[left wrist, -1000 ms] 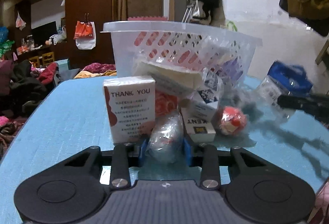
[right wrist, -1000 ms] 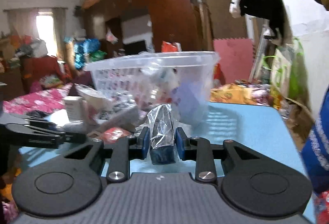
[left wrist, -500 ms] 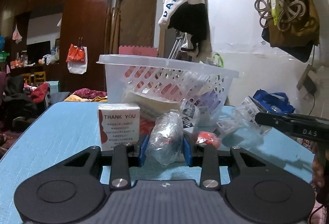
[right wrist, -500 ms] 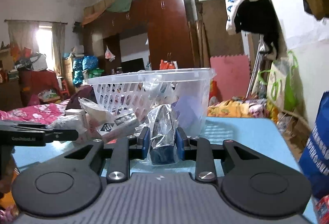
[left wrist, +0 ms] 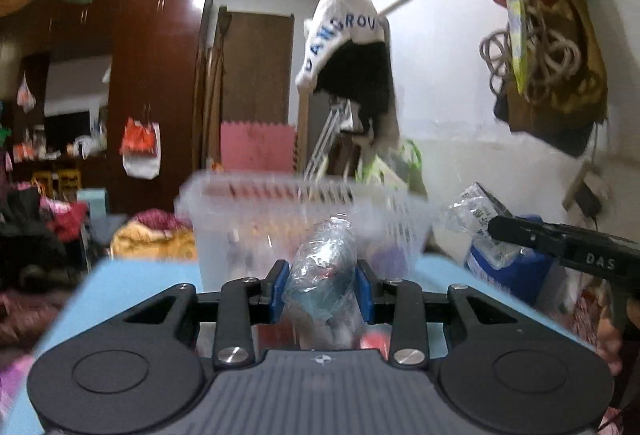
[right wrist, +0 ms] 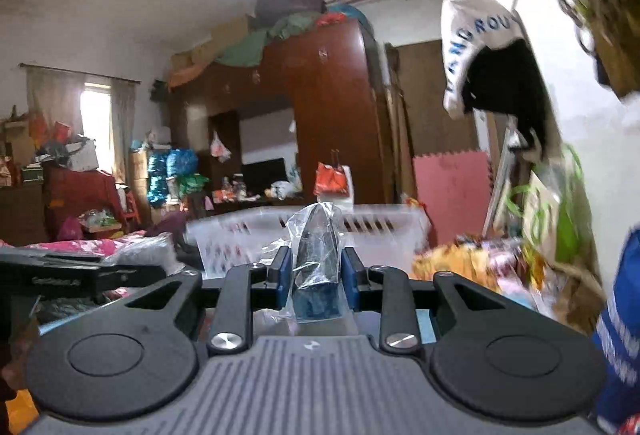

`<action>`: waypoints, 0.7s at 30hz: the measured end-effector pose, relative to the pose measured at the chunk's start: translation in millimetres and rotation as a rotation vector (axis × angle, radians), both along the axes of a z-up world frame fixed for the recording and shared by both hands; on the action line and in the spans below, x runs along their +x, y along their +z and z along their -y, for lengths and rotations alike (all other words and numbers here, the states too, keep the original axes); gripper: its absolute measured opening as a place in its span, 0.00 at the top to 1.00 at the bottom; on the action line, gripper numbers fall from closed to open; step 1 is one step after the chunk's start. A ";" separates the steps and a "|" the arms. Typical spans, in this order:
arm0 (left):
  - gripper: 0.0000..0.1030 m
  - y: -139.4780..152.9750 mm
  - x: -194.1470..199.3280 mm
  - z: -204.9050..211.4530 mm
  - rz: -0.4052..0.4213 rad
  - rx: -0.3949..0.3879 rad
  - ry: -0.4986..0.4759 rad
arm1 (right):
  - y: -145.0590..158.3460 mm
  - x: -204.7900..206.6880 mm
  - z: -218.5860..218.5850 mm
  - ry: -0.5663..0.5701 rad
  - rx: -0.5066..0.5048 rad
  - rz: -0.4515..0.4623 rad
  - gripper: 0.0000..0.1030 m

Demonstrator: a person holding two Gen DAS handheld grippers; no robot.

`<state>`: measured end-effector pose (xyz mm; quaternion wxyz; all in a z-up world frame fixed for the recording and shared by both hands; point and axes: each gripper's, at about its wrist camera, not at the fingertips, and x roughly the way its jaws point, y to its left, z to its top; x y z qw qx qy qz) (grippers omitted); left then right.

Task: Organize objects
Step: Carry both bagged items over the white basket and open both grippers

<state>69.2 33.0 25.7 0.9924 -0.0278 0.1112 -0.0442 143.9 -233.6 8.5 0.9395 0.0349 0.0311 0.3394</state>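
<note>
My left gripper (left wrist: 320, 285) is shut on a clear plastic packet (left wrist: 324, 267) with something red inside, held up in front of the white slotted basket (left wrist: 256, 223) on the blue table (left wrist: 132, 275). My right gripper (right wrist: 313, 275) is shut on a dark item wrapped in clear plastic (right wrist: 317, 263), raised near the basket's (right wrist: 384, 227) rim. The right gripper also shows in the left wrist view (left wrist: 560, 241), holding its wrapped item (left wrist: 468, 211) at the right of the basket. The left gripper shows at the left of the right wrist view (right wrist: 80, 273).
A red object (left wrist: 374, 339) lies on the table below my left gripper. A blue bag (left wrist: 508, 271) stands at the table's right side by the white wall. A white and black garment (left wrist: 348, 59) hangs behind the basket. Cluttered room and wardrobe lie beyond.
Both grippers have risen with their packets; the table items have dropped out of sight and the basket's rim now sits level with the fingertips. Both views tilt upward and blur.
</note>
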 end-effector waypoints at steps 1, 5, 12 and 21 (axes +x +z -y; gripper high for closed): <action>0.62 13.6 9.3 -2.3 0.002 -0.005 -0.004 | 14.7 7.3 -5.8 0.011 -0.006 0.004 0.71; 0.62 55.7 69.5 -7.5 -0.051 -0.011 0.011 | 53.1 48.7 -34.2 0.020 -0.061 -0.033 0.71; 0.50 58.1 163.9 -19.7 -0.233 -0.064 0.027 | 61.7 132.7 -76.2 0.008 -0.167 -0.203 0.67; 0.24 54.4 106.1 -21.8 -0.136 -0.008 0.029 | 45.2 68.7 -43.3 0.009 -0.153 -0.100 0.06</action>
